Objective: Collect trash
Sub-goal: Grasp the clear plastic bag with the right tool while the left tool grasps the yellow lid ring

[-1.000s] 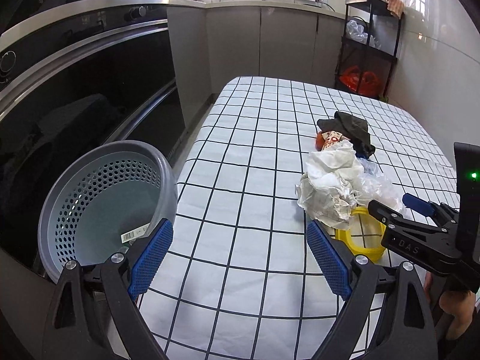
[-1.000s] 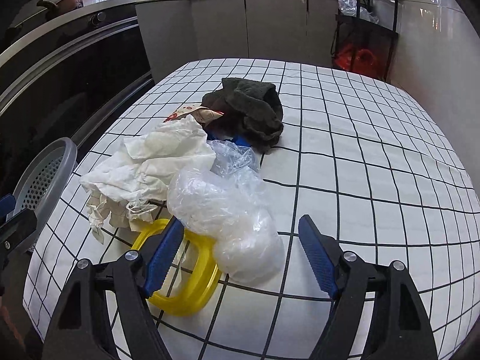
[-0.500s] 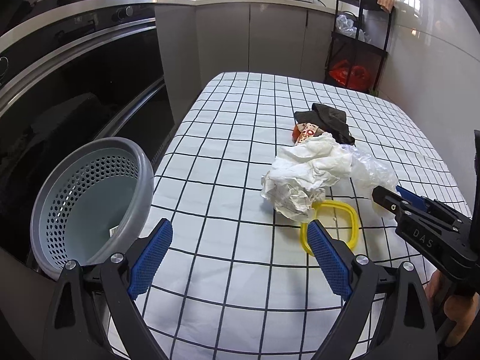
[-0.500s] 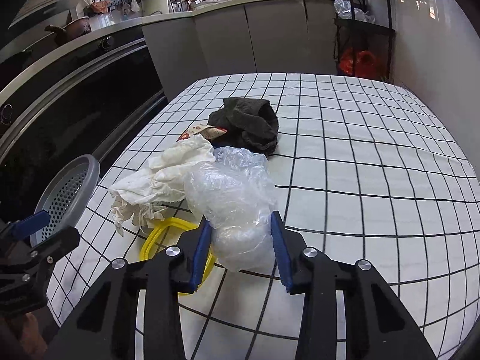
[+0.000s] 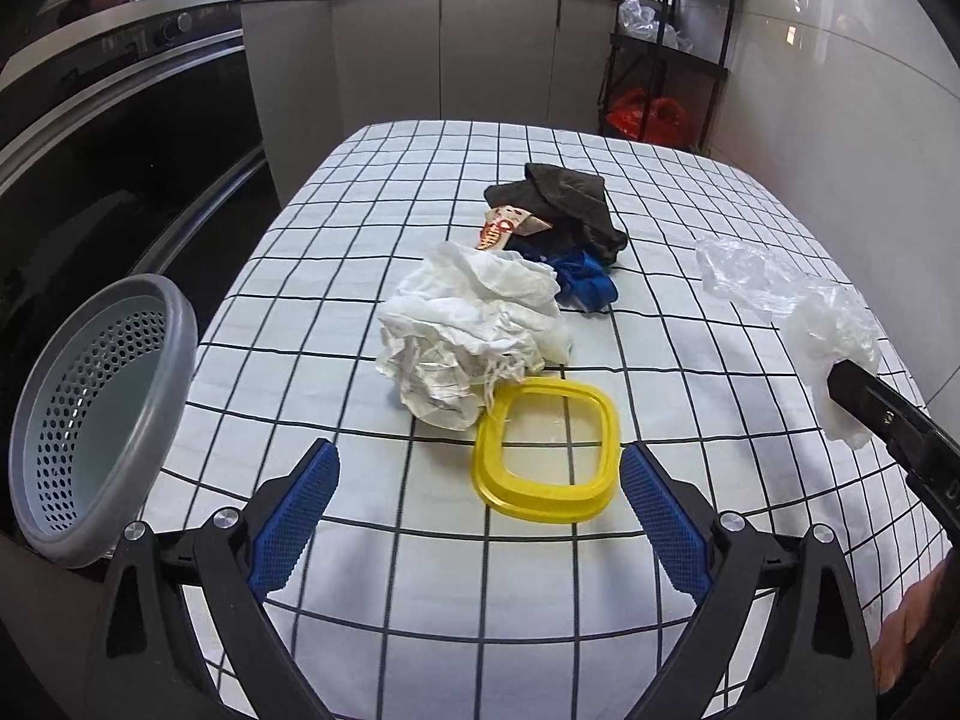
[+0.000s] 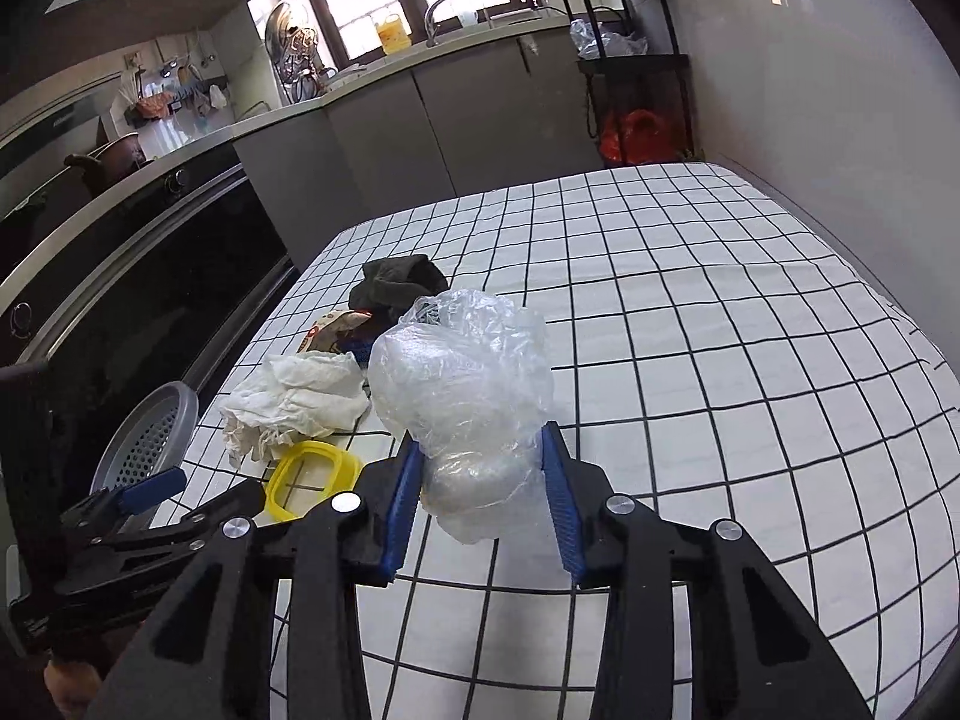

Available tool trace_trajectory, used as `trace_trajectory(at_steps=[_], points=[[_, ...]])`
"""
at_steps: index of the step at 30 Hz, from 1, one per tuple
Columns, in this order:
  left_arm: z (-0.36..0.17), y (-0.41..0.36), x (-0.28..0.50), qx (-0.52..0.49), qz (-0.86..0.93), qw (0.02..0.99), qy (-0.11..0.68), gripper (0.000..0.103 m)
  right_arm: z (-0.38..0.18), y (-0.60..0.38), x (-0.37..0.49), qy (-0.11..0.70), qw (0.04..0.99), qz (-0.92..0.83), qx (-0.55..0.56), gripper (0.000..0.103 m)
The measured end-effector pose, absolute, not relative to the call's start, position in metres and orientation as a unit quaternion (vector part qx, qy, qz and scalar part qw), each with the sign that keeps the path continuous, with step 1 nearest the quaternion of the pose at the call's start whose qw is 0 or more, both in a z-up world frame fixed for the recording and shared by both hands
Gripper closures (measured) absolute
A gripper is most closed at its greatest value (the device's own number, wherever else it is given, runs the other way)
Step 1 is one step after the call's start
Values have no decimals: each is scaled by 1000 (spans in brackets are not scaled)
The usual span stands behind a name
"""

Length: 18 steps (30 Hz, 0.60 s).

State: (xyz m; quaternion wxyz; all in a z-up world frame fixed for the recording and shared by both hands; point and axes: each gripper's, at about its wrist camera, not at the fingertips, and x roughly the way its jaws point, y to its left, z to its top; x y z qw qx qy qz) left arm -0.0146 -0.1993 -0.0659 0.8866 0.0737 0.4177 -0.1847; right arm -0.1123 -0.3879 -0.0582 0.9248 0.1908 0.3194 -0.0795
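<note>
Left wrist view looks low along the checked table toward the counter. Right wrist view sits higher, angled leftward. Both share the yellow ring.

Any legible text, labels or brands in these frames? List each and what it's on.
"D": one white letter on the black body of the right gripper, cut off at the left-wrist frame edge.
Red and tan printed snack wrapper beside the dark cloth: print there, too blurred to read.
Black oven front panel: faint markings, too small to read.
Nothing else legible.
</note>
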Motion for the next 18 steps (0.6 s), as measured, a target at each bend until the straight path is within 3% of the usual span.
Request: trace_trajectory(at_steps=[14, 18], points=[[-102, -231, 9, 93, -179, 864, 462, 10, -58, -391, -142, 296, 924, -97, 220, 65], [-104, -235, 8, 97, -186, 862, 461, 22, -61, -392, -142, 297, 922, -95, 229, 65]])
